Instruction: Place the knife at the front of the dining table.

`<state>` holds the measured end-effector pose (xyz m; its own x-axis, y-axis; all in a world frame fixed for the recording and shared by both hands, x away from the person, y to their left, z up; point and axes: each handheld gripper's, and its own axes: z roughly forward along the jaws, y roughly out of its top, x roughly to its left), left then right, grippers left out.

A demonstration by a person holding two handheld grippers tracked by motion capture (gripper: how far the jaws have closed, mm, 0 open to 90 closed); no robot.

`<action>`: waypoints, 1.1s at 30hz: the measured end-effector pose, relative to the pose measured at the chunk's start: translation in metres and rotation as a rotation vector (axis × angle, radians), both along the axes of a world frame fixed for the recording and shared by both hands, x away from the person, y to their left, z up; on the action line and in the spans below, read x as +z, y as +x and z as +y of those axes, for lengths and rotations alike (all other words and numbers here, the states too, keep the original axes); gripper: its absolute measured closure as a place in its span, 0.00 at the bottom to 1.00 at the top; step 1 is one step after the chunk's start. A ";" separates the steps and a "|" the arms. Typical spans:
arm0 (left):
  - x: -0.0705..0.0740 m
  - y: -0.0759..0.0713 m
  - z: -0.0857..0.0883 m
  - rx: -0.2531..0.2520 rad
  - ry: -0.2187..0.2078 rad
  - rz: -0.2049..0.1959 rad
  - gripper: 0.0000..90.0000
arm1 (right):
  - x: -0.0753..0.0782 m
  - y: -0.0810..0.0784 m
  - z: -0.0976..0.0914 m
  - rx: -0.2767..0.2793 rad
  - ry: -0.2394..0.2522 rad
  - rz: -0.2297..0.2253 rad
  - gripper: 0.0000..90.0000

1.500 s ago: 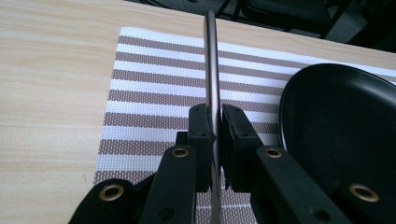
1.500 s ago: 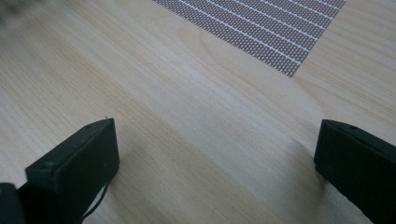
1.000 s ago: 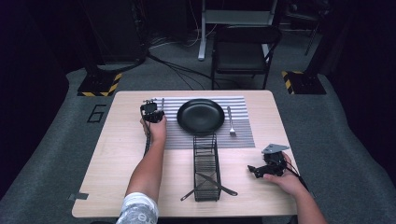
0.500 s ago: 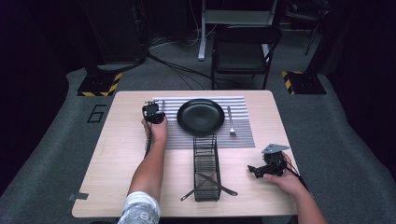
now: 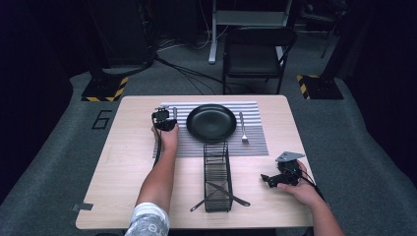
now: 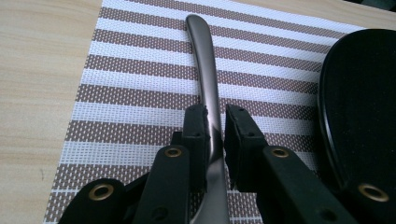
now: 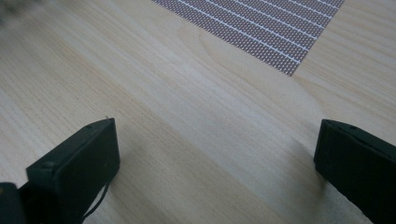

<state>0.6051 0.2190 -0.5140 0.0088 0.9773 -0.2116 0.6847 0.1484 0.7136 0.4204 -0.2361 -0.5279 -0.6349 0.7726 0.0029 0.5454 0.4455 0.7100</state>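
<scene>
While the left gripper (image 6: 215, 135) has its jaws just easing apart around the knife (image 6: 208, 93), the handle runs straight ahead between them, flat on the striped placemat (image 6: 140, 79), just left of the black plate (image 6: 364, 107).

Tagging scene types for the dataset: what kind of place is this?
Most likely a lab or studio rigged for recording, not a home. A table laid with a striped placemat and black plate stands on grey carpet among dark surroundings, with floor cables and hazard-striped stand bases behind it.
</scene>
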 end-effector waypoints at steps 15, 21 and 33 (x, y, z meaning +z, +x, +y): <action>0.020 -0.013 0.006 -0.054 0.028 -0.053 0.80 | 0.000 0.000 0.000 0.003 -0.001 0.003 0.00; 0.031 -0.023 0.010 -0.095 0.034 -0.081 0.76 | 0.000 0.001 0.000 0.010 -0.003 -0.002 0.00; 0.049 -0.051 0.013 -0.218 0.023 -0.112 0.71 | 0.000 0.001 0.000 0.011 -0.003 -0.002 0.00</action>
